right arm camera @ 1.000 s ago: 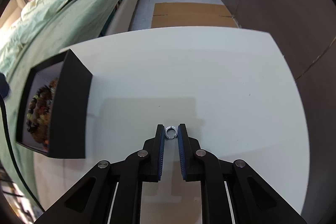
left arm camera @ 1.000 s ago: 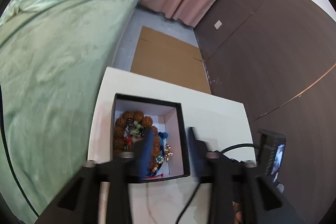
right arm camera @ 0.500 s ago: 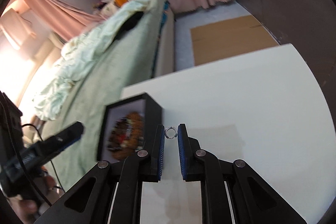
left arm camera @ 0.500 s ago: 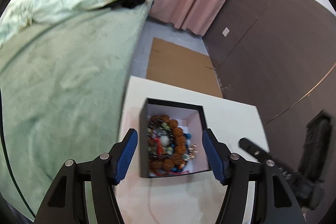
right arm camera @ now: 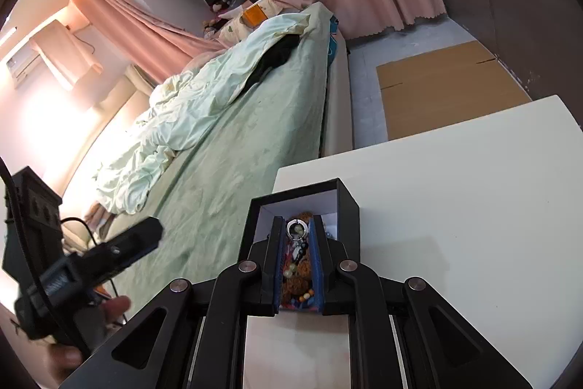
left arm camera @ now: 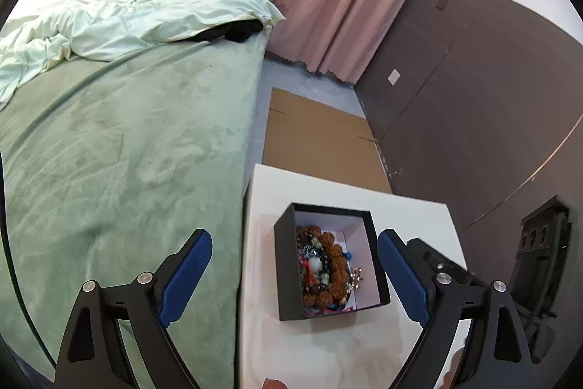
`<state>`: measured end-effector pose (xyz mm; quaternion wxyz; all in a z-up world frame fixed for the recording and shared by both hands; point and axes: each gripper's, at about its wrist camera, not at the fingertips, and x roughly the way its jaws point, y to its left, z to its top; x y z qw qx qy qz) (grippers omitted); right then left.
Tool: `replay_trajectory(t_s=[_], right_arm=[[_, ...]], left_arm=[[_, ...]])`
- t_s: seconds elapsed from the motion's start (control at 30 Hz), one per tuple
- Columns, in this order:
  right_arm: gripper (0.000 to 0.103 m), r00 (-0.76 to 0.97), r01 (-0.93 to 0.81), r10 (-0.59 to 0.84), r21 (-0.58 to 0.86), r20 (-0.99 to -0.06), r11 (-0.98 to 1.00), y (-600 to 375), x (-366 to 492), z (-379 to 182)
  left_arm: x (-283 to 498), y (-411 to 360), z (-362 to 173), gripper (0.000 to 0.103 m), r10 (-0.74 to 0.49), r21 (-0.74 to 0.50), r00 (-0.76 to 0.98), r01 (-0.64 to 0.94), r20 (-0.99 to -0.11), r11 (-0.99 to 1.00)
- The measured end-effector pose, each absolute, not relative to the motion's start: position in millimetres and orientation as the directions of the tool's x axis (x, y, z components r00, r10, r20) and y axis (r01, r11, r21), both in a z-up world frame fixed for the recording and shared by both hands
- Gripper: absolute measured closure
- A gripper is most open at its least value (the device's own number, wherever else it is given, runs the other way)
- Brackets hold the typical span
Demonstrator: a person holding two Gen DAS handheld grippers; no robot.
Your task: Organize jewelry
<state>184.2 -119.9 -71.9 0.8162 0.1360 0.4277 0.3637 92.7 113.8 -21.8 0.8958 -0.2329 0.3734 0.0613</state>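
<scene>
My right tool (right arm camera: 299,231) pinched the ring (right arm camera: 295,229) by its rim (tiny, slippery, light) above the box (right arm camera: 346,199); my left tool (left arm camera: 291,274) gaped wide.

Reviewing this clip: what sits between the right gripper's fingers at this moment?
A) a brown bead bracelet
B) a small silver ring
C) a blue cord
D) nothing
B: in the right wrist view the right gripper pinches a small silver ring, held over the open black box.
</scene>
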Motion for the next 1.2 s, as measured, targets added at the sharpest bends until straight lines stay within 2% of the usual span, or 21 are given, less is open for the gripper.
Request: replay_trajectory(t_s=[0.23, 0.27, 0.3, 0.37, 0.73, 0.8, 0.93, 1.1, 1.2], right_arm=[[0.088, 0.342, -0.493, 0.709, 0.525, -0.616, 0.694, -101, 195, -80], [0.079, 0.325, -0.495, 0.705, 0.522, -0.631, 0.695, -97, 198, -82], [0.06, 0.319, -0.49, 0.694, 0.515, -0.645, 0.703, -95, 201, -84], [0.044, 0.351, -0.476, 0.676, 0.498, -0.648, 0.725, -99, 203, -84], [0.04, 0.354, -0.453, 0.682, 0.521, -0.64, 0.724, -145, 199, -70], [0.032, 0.365, -0.452, 0.683, 0.521, -0.632, 0.724, -156, 194, -65], [0.03, 0.379, -0.464, 0.683, 0.51, -0.624, 0.724, -172, 185, -56], [0.022, 0.379, -0.472, 0.683, 0.504, -0.624, 0.723, -189, 172, -49], [0.01, 0.405, -0.46, 0.668, 0.492, -0.624, 0.739, -201, 165, -46]], left_arm=[[98, 123, -22, 0.011, -0.048, -0.37, 0.723, -0.295, -0.689, 0.881], [99, 123, -22, 0.011, -0.047, -0.369, 0.723, -0.295, -0.689, 0.882], [101, 124, -22, 0.011, -0.046, -0.367, 0.722, -0.294, -0.69, 0.883], [102, 124, -23, 0.011, -0.046, -0.367, 0.721, -0.295, -0.691, 0.882], [104, 100, -25, 0.01, -0.055, -0.335, 0.722, -0.251, -0.69, 0.908], [102, 92, -24, 0.009, -0.054, -0.32, 0.721, -0.238, -0.691, 0.917], [96, 77, -22, 0.007, -0.057, -0.297, 0.723, -0.21, -0.688, 0.931], [84, 57, -16, 0.005, -0.058, -0.265, 0.737, -0.167, -0.673, 0.95], [77, 46, -12, 0.004, -0.06, -0.239, 0.747, -0.135, -0.662, 0.961]])
